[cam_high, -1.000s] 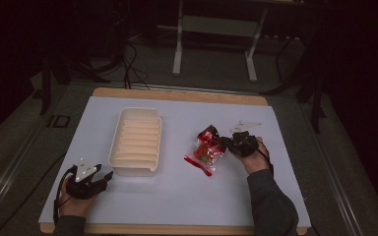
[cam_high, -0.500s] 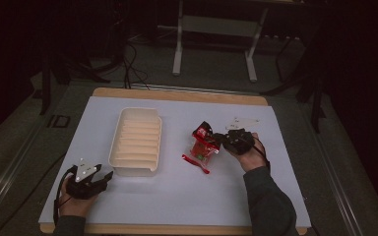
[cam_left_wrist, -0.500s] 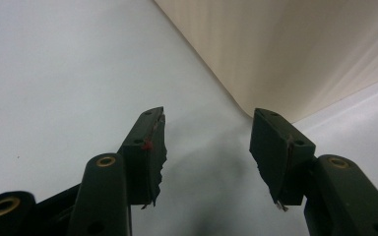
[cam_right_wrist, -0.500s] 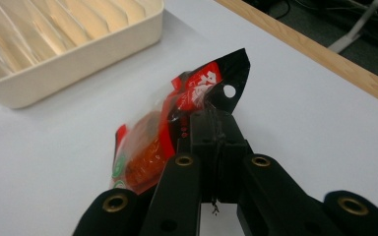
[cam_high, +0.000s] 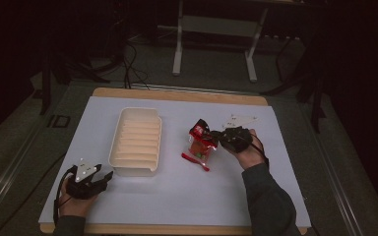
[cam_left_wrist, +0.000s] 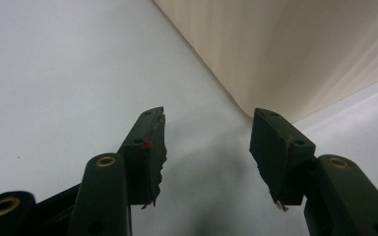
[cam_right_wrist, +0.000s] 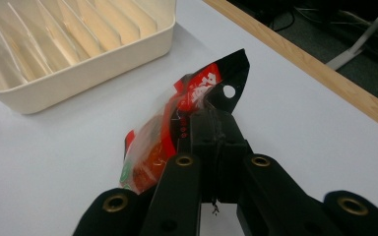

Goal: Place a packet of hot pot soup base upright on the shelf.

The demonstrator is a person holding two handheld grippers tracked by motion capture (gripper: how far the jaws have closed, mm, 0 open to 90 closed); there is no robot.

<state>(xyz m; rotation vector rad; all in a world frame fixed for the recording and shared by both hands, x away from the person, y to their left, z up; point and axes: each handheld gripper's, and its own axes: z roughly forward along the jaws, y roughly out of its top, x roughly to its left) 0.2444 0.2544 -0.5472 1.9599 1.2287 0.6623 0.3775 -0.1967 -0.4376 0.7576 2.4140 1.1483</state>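
Observation:
A red and clear snack bag [cam_high: 200, 143] [cam_right_wrist: 177, 128] hangs above the white table cover, pinched near its black top edge by my right gripper [cam_high: 214, 139] [cam_right_wrist: 213, 125], which is shut on it. The bag's lower end droops toward the table. A cream tray with ribbed dividers [cam_high: 137, 142] [cam_right_wrist: 74, 66] stands left of the bag, and it looks empty. My left gripper [cam_high: 107, 176] [cam_left_wrist: 206, 145] rests low at the front left beside the tray's near corner [cam_left_wrist: 285, 54], jaws open with nothing between them.
The white cover [cam_high: 177, 196] lies on a wooden table whose edge [cam_right_wrist: 325, 73] runs behind the bag. A grey three-cornered plate [cam_high: 238, 120] lies on the cover just beyond my right hand. Metal stand legs [cam_high: 211, 44] and cables sit on the floor beyond.
My right gripper has lifted the snack bag off the table and carried it a little left, toward the tray. The left gripper has stayed put.

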